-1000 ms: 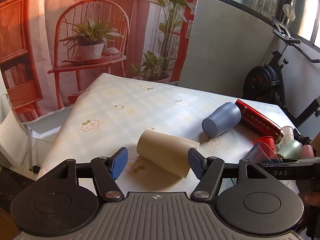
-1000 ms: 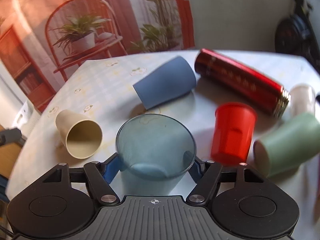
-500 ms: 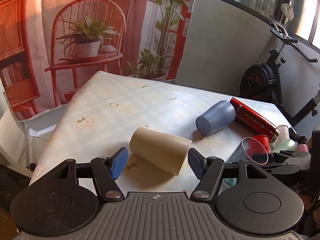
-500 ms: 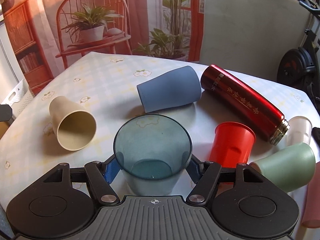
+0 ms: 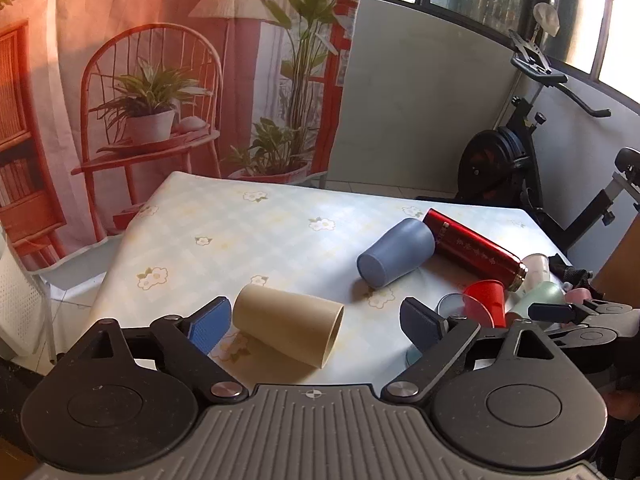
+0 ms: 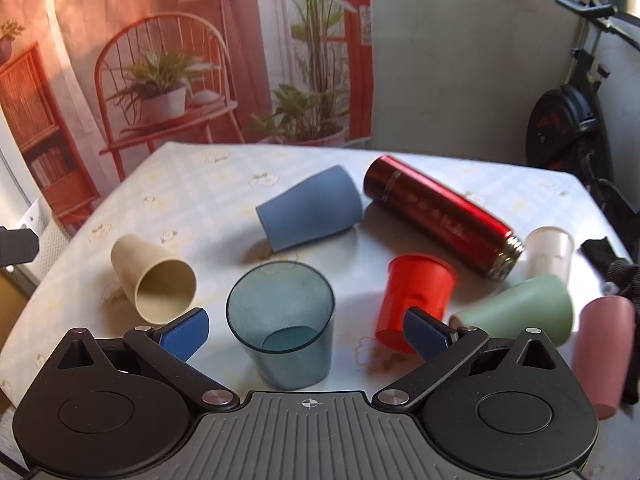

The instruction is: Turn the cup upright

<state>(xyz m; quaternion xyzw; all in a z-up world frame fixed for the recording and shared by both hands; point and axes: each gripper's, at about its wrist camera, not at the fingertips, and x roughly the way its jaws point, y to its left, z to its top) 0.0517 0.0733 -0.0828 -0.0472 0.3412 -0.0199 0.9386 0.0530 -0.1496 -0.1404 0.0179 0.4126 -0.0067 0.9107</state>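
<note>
A clear teal cup stands upright on the table, mouth up, between the spread fingers of my right gripper, which is open and not touching it. In the left wrist view only its rim shows. A beige cup lies on its side between the fingers of my left gripper, which is open and empty; it also shows in the right wrist view. A blue cup lies on its side farther back.
A red flask lies on the flowered tablecloth. A red cup stands upside down. A green cup and a pink cup lie at the right, with a white cup behind. An exercise bike stands beyond the table.
My right gripper opened and let go of the teal cup, which now stands upright on the table. The left gripper drew back slightly, still open around the beige cup.
</note>
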